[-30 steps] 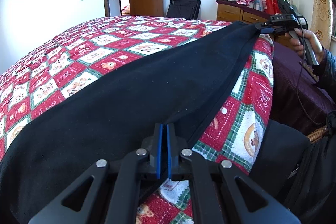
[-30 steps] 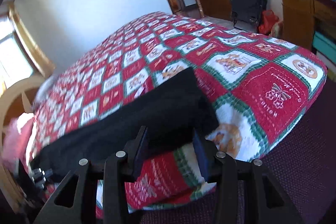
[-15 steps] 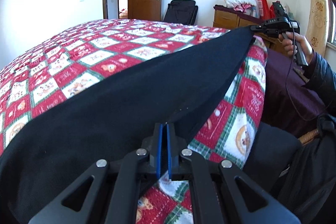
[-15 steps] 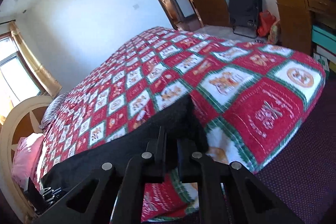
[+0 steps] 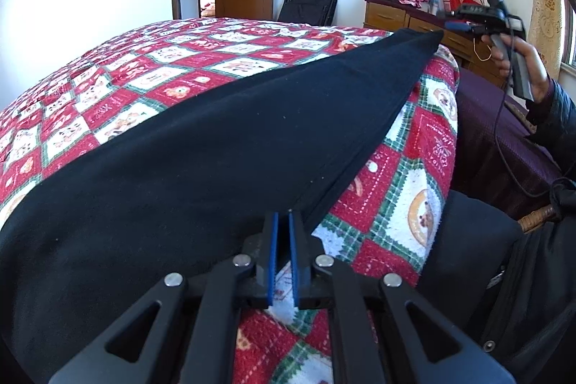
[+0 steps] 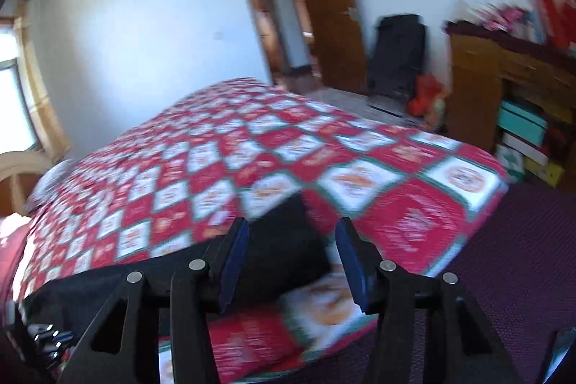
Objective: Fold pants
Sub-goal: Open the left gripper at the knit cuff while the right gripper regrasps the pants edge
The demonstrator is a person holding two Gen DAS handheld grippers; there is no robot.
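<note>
Matte black pants (image 5: 223, 146) on checkered fleece quilt (image 5: 151, 74), left gripper (image 5: 282, 258) fingers together, right gripper (image 6: 291, 258) fingers just spreading.

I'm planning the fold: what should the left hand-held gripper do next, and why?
Probably open the left hand-held gripper and back off: the right hand-held gripper has just been opening, the pants end loose between its jaws, already flat on the quilt.

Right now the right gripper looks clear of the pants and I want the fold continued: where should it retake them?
At the narrow leg end of the black pants, lying flat near the bed's edge. Come in low from the bedside with the right gripper, one finger under the hem.
</note>
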